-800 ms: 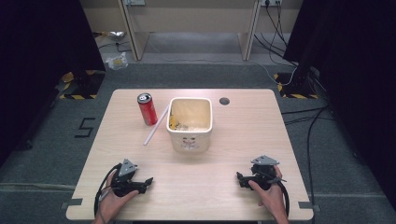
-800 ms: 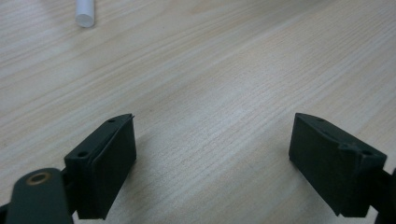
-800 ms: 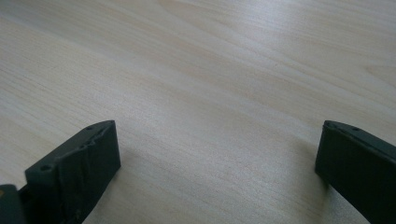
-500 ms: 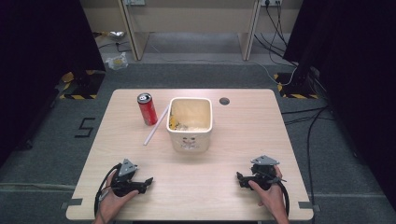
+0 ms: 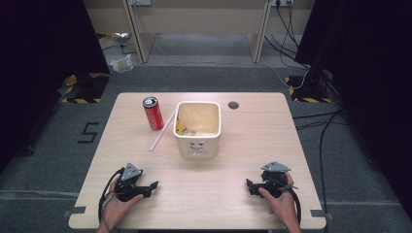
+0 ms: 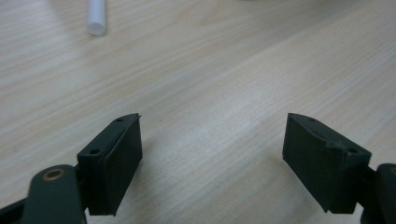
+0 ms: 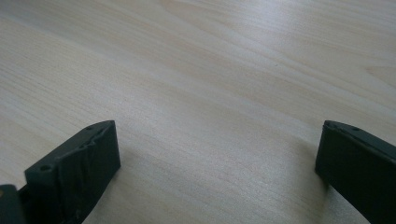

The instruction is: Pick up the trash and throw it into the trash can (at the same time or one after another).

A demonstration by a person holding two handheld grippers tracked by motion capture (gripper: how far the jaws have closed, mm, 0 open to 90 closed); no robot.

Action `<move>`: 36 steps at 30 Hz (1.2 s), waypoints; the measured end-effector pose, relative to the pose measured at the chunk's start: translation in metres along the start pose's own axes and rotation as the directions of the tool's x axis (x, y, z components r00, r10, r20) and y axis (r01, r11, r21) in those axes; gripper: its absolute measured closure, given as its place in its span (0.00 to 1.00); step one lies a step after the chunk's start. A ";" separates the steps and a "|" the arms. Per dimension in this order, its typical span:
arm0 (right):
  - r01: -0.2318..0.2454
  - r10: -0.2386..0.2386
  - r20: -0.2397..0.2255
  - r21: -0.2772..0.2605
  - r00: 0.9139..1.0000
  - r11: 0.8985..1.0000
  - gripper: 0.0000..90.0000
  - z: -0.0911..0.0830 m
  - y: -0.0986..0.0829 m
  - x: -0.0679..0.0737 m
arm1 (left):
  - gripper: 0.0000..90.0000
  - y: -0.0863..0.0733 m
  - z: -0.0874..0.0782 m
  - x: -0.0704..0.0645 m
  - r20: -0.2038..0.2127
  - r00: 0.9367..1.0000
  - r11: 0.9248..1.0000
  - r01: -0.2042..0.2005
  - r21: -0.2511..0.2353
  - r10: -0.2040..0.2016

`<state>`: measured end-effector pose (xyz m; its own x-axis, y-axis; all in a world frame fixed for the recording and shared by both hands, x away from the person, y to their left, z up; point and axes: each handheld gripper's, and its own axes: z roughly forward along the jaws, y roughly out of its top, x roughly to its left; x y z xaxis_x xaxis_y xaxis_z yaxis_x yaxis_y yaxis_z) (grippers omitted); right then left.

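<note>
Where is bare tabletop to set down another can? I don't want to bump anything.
Free: the strip between the left hand-held gripper and right hand-held gripper, and right of the bin. Crowded: can and straw left of the bin.

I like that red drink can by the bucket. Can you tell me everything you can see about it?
The red metal drink can is a slim cylinder with a silvery top rim and a dark lid. It stands upright on the pale wooden table, toward the far left, apart from both grippers. It looks whole, not dented; whether it is opened cannot be told. A white straw lies just to its right, seemingly not touching, and the cream square tub sits beyond that.
</note>
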<state>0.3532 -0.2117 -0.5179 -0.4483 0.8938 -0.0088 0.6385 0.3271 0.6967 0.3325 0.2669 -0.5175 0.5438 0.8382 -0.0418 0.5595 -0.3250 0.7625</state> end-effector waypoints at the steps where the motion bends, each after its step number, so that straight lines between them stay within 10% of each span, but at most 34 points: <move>1: 0.000 0.000 0.000 0.000 1.000 1.000 0.00 0.000 0.000 0.000 | 0.22 0.001 -0.001 0.001 -0.002 1.000 1.000 0.002 -0.008 -0.002; 36: 0.003 -0.003 -0.005 0.000 1.000 1.000 0.00 0.000 0.000 0.000 | 0.40 0.059 0.041 0.059 -0.055 0.996 0.998 0.066 -0.002 -0.066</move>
<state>0.3536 -0.2120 -0.5179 -0.4531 0.8914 -0.0075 0.6369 0.3295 0.6970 0.4232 0.2788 -0.5017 0.4705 0.8806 -0.0570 0.5930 -0.2677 0.7594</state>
